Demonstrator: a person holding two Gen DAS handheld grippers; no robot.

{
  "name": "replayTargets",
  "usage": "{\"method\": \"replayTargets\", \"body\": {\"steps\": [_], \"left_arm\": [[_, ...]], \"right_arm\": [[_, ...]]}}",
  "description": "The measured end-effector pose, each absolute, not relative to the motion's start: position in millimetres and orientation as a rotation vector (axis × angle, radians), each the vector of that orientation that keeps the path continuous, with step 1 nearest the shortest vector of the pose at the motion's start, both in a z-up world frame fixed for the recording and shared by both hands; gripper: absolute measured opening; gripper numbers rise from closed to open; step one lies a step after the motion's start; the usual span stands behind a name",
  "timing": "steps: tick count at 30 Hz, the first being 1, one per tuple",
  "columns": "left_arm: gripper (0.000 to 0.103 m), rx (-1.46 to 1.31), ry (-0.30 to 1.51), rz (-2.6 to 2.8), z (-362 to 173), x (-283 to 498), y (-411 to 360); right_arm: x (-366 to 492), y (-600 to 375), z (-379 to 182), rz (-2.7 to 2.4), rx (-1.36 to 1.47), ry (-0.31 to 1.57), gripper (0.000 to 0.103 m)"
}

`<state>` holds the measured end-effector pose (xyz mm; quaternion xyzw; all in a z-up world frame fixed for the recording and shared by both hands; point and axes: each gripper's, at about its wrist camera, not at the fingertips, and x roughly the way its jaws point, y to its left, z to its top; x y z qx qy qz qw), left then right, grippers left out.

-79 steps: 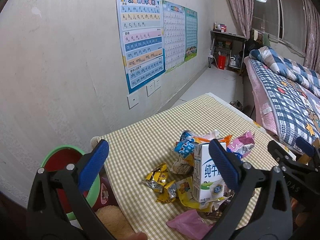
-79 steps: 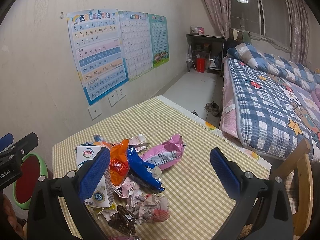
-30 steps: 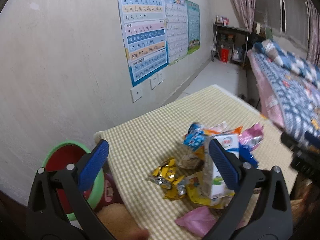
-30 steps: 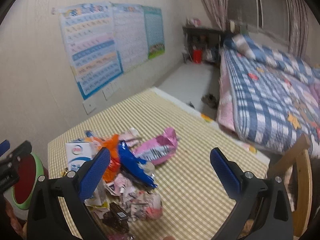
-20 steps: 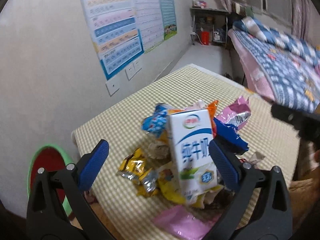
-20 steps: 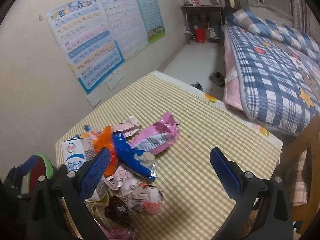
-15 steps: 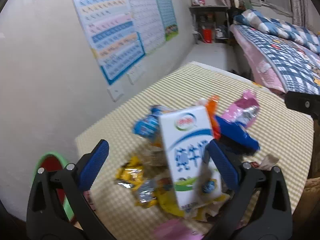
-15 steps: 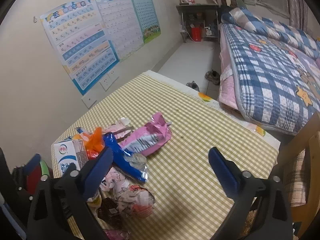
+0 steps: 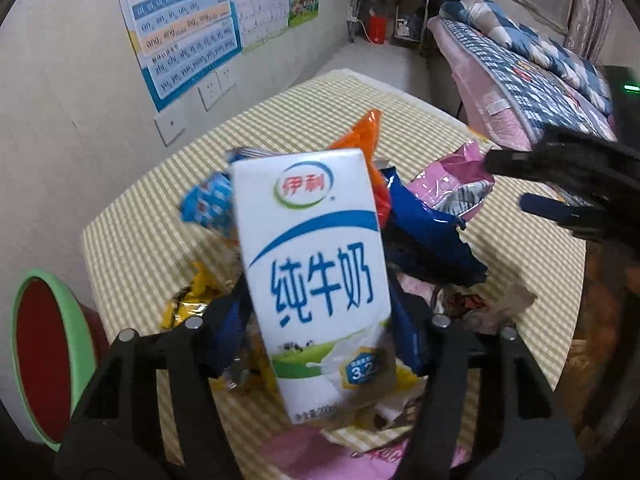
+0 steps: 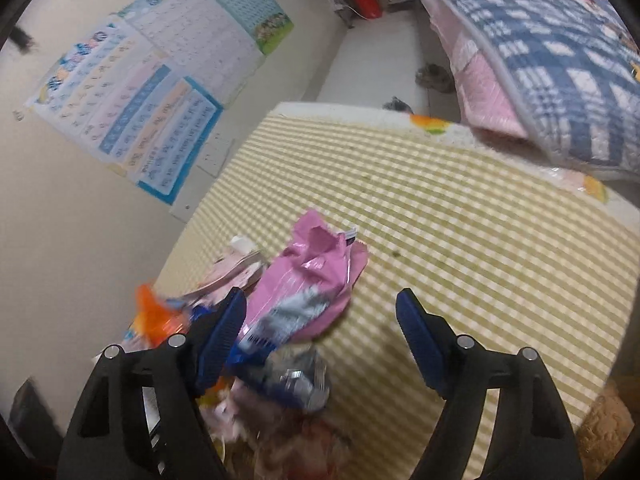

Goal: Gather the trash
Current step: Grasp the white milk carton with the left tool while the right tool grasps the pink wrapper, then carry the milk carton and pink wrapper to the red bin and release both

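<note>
A white and blue milk carton (image 9: 316, 276) stands upright between the blue pads of my left gripper (image 9: 320, 320), which is shut on its sides. Around it on the checked table (image 9: 280, 128) lie an orange wrapper (image 9: 366, 140), a blue wrapper (image 9: 424, 228), yellow wrappers (image 9: 188, 304) and a pink bag (image 9: 456, 176). My right gripper (image 10: 320, 328) is open above the pink bag (image 10: 312, 276), with its left pad beside the bag's edge. The blue wrapper (image 10: 276, 380) lies just below it.
A green-rimmed red bin (image 9: 44, 356) stands at the table's left end. A wall with posters (image 9: 180, 20) runs along the far side. A bed with a checked quilt (image 10: 552, 48) is to the right. The right gripper shows in the left wrist view (image 9: 568, 184).
My left gripper has moved in and closed on the milk carton. My right gripper has dropped toward the pink bag and narrowed its opening.
</note>
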<state>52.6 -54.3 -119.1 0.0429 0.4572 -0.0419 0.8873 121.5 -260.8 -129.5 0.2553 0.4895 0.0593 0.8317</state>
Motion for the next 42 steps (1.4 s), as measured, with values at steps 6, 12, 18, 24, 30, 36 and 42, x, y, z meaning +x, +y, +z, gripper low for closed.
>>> {"method": "replayTargets", "body": {"steps": [6,12,18,24,30,36,42], "left_arm": [[0.06,0.174,0.847,-0.069,-97,33,-41],[0.06,0.11,0.835,-0.044,-82,31,-16],[0.06,0.06,0.808,-0.029,-68,26,6],[0.06,0.027,0.771,0.003,-53,16,35],[0.06,-0.009,0.745,0.056,-48,4,77],[0.091,-0.035,0.85,-0.062,-64,4,91],[0.091,0.076,0.897,-0.04,-106,-1,73]], "right_arm": [[143,-250,-156,0.16,0.572,1.089,0.047],[138,-249,-136,0.186,0.566,1.027,0.036],[104,-252,-72,0.159,0.434,0.817,0.035],[59,-232,-29,0.186,0.347,0.705,0.035],[34,-169,13,0.276,0.215,0.603,0.035],[19,-136,4,0.299,0.185,0.648,0.035],[2,-130,-15,0.282,0.187,0.711,0.036]]}}
